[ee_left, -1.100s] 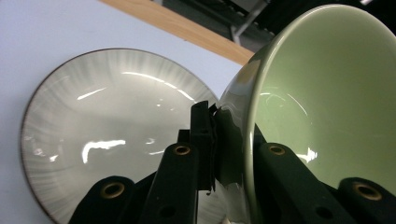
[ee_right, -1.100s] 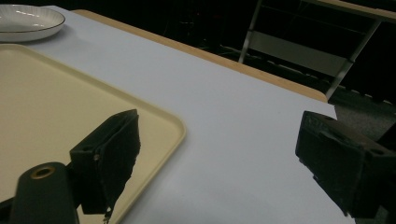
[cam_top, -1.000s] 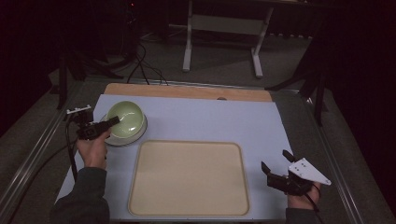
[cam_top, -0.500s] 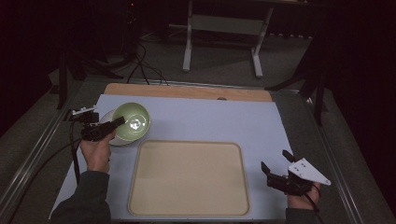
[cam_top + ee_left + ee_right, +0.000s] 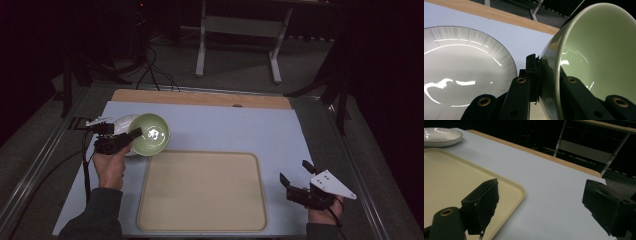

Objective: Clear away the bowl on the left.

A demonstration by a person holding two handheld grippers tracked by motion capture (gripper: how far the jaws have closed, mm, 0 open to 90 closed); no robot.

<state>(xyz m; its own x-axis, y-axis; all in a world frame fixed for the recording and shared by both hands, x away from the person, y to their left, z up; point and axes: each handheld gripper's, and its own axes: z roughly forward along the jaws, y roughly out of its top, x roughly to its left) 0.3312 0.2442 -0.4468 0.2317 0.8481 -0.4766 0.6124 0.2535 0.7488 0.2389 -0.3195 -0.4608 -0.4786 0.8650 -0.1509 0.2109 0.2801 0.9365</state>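
Observation:
A pale green bowl (image 5: 151,134) hangs tilted above the left of the blue mat, its opening turned toward the tray. My left gripper (image 5: 134,135) is shut on its rim; in the left gripper view the jaws pinch the bowl wall (image 5: 549,75), one jaw inside and one outside. Beneath and behind the bowl lies a white plate (image 5: 461,75) on the mat, also visible far off as the plate (image 5: 441,136) in the right gripper view. My right gripper (image 5: 295,172) rests near the front right corner, open, with nothing between its fingers (image 5: 486,202).
A large cream tray (image 5: 200,200) lies bare at the front middle of the mat; its corner (image 5: 516,191) sits just left of my right gripper. A wooden strip (image 5: 200,97) borders the far edge. Metal rails run along both table sides.
The left gripper has raised the green bowl off the white plate, carried it a little right and tipped it on its side. The right gripper stayed still.

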